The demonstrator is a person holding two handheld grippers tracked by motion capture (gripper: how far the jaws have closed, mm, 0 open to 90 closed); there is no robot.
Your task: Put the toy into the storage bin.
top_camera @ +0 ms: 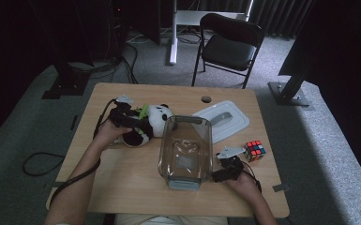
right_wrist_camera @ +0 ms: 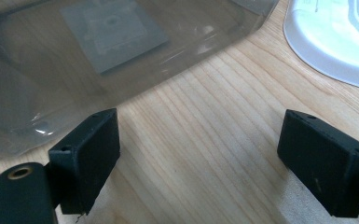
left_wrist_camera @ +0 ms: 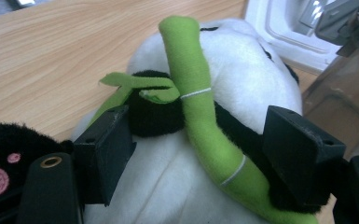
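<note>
A black-and-white panda plush [top_camera: 154, 123] lies on the wooden table [top_camera: 122, 187], left of a clear plastic container [top_camera: 187, 119]. My left gripper [top_camera: 138, 123] reaches over it from the left. In the left gripper view its jaws [left_wrist_camera: 198, 149] straddle the panda's black arm [left_wrist_camera: 156, 116] and green bamboo stalk [left_wrist_camera: 191, 93], and both pads touch the fur. My right gripper [top_camera: 218, 174] rests low beside the container's near right corner. It is open [right_wrist_camera: 200, 154] over bare wood, with the container wall [right_wrist_camera: 74, 70] just beyond.
The container's white lid [top_camera: 222, 119] lies behind and to its right; its edge [right_wrist_camera: 335, 37] also appears in the right gripper view. A Rubik's cube [top_camera: 254, 150] sits near the table's right edge. A black folding chair [top_camera: 229, 44] stands beyond the table.
</note>
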